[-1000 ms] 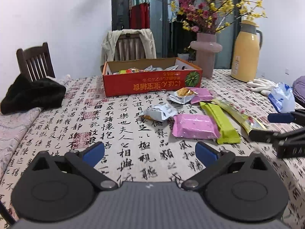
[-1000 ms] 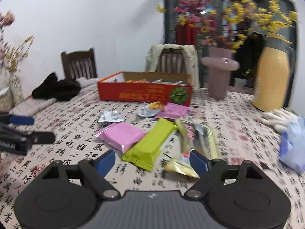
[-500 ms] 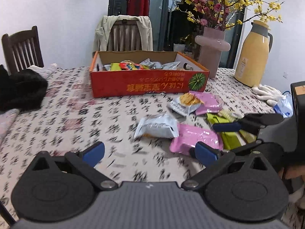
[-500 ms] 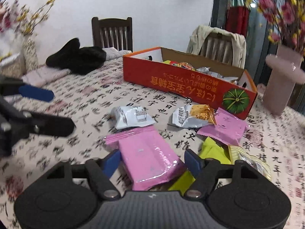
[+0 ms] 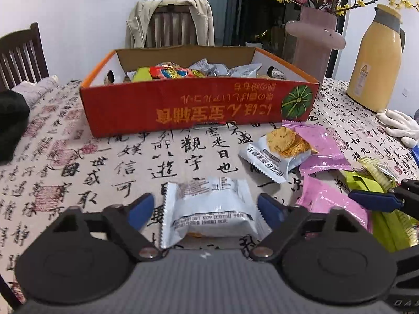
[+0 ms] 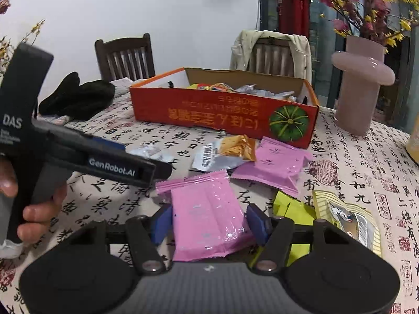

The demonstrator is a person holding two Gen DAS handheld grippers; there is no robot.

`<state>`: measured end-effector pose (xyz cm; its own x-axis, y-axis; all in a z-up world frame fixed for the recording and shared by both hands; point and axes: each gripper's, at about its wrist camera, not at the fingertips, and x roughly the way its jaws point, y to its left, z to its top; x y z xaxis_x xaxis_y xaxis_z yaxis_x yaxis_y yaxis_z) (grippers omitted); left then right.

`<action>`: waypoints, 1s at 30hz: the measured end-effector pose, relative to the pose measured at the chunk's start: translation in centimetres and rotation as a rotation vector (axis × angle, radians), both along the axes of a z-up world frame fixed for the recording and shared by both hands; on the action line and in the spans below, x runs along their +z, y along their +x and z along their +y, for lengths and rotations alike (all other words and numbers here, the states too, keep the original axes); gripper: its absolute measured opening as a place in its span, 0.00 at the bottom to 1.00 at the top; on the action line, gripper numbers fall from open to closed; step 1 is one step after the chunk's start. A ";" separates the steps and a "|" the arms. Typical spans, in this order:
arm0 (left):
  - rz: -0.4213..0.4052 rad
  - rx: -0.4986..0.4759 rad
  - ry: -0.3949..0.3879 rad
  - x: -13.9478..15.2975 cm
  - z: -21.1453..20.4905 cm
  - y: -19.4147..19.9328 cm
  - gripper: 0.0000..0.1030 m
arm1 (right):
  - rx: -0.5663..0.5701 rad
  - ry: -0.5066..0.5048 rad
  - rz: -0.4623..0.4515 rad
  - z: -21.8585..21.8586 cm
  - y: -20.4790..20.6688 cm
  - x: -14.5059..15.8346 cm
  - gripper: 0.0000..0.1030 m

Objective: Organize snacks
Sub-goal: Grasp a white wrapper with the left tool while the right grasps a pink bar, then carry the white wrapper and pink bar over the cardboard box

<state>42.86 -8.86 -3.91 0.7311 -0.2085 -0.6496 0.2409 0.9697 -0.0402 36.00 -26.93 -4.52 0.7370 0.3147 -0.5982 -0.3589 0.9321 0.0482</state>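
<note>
An orange cardboard box [image 5: 183,110] holding several snacks stands at the back of the table; it also shows in the right wrist view [image 6: 222,112]. My left gripper [image 5: 207,210] is open, with its fingers either side of a white snack packet [image 5: 209,209] lying on the cloth. My right gripper [image 6: 209,222] is open, with its fingers either side of a pink packet [image 6: 207,214]. More packets lie loose: a grey-and-orange one [image 5: 277,154], a second pink one [image 6: 275,164], green ones [image 6: 290,209] and a yellow one [image 6: 348,217].
A pink vase [image 6: 364,86] with flowers and a yellow thermos [image 5: 374,60] stand at the back right. White gloves [image 5: 398,125] lie at the right. Black clothing [image 6: 78,99] lies at the left. Chairs stand behind the table. The left gripper's body [image 6: 78,157] crosses the right wrist view.
Both grippers have moved forward and down to the table. The left one now straddles the white packet and the right one straddles the pink packet.
</note>
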 end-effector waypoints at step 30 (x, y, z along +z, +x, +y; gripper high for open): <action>-0.161 0.064 -0.155 7.0 9.3 -16.2 0.52 | 0.012 0.015 -0.141 3.0 -8.4 6.5 0.59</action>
<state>26.65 0.43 3.06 0.8376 -0.2466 -0.4874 0.1946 0.9685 -0.1556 27.63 -23.94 1.94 0.8092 0.3322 -0.4846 -0.3745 0.9272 0.0102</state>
